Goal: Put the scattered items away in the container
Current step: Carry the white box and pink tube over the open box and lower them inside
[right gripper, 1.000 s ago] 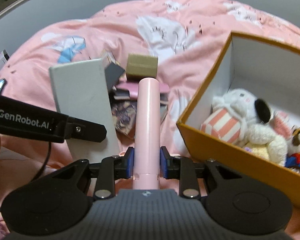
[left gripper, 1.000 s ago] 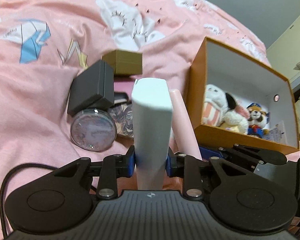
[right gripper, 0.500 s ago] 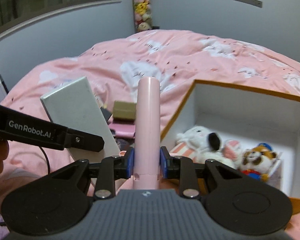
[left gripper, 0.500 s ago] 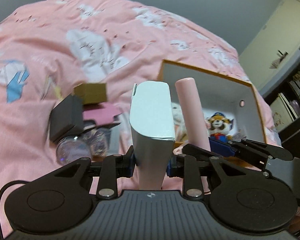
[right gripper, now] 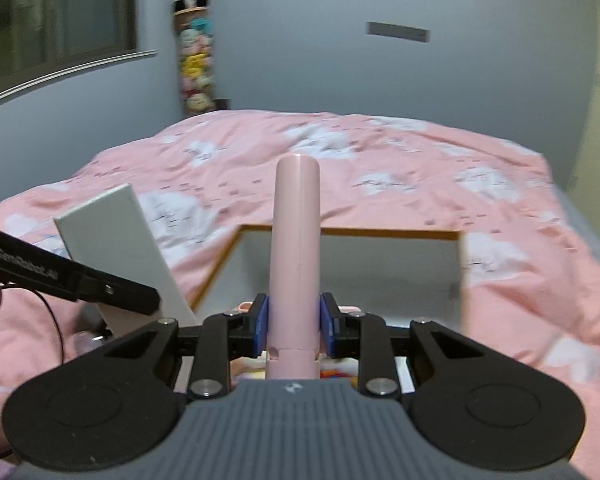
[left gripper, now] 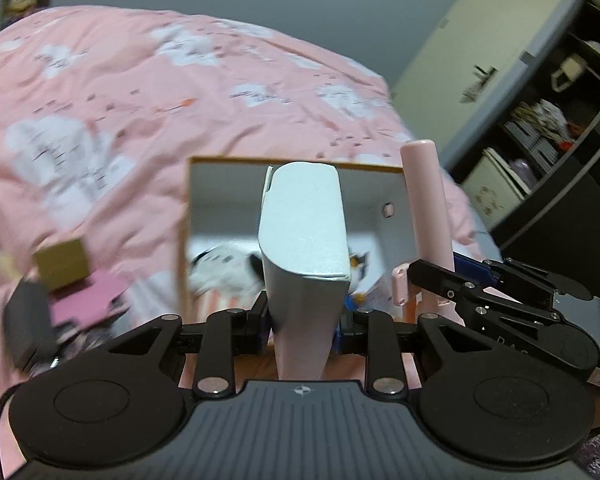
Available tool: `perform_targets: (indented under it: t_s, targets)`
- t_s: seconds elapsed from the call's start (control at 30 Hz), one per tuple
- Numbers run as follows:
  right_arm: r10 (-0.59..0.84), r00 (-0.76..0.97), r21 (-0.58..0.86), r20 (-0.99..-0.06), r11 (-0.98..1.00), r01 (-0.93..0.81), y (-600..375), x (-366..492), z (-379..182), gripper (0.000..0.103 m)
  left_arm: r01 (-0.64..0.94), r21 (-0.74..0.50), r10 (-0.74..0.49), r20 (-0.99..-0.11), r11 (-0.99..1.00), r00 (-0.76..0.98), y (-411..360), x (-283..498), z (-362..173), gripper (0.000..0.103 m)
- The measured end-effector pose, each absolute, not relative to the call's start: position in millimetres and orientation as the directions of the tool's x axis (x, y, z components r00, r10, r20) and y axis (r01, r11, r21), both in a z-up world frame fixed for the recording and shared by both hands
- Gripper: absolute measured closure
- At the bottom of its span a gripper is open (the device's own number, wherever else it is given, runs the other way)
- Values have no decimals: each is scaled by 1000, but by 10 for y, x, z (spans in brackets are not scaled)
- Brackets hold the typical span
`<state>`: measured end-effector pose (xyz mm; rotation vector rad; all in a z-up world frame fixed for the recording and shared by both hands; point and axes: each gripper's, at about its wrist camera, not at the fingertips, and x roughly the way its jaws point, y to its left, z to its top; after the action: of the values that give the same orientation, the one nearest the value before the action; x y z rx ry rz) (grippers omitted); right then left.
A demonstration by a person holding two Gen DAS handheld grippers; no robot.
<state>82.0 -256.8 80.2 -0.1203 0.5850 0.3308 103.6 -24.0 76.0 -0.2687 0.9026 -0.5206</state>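
Nearest the lens, the left hand-held gripper [left gripper: 304,326] is clamped on a white carton [left gripper: 304,236], which stands up just in front of the orange box [left gripper: 183,240]. Beside it, the right hand-held gripper [right gripper: 293,326] is clamped on a pink tube [right gripper: 296,248], likewise upright at the box's near edge. The step in hand looks like the carry: both items are held above the pink bedspread [left gripper: 100,100] and lined up with the box's open top, where a plush toy [left gripper: 220,268] already lies. Next, each item needs bringing over the white interior and lowering before the jaws part, keeping clear of the near wall. To the left of the box, a small tan box [left gripper: 62,264] and dark oddments are still on the bed.
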Motion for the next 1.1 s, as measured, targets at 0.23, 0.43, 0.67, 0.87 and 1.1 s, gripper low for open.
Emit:
perform_targets:
  t_s: [0.23,0.43,0.67,0.87,1.1]
  targets:
    - [152,825,-67,-545,972,-223,-2973,1006,925,73,387,-471,-609,-649,793,456,-719,1434,795,71]
    - [109,829,-79,-548,980,-181,-3186,1086,954,73,425,-551,-691,-639,718,337,-1171,1786,647,71]
    - [63,816,-89,-574,986,-139,-3351,1180,862,73,447,-576,-696,-698,685,166,-1666,2185,318,71]
    - [75,790,-58,-608,989,-139,-3429,1292,728,73,427,-561,-647,-758,709,79,-1918,2391,11,71]
    - [49,775,-72,-630,990,-121,-3447,1362,624,73,435,-569,-643,-765,697,30,-2087,2459,-214,70]
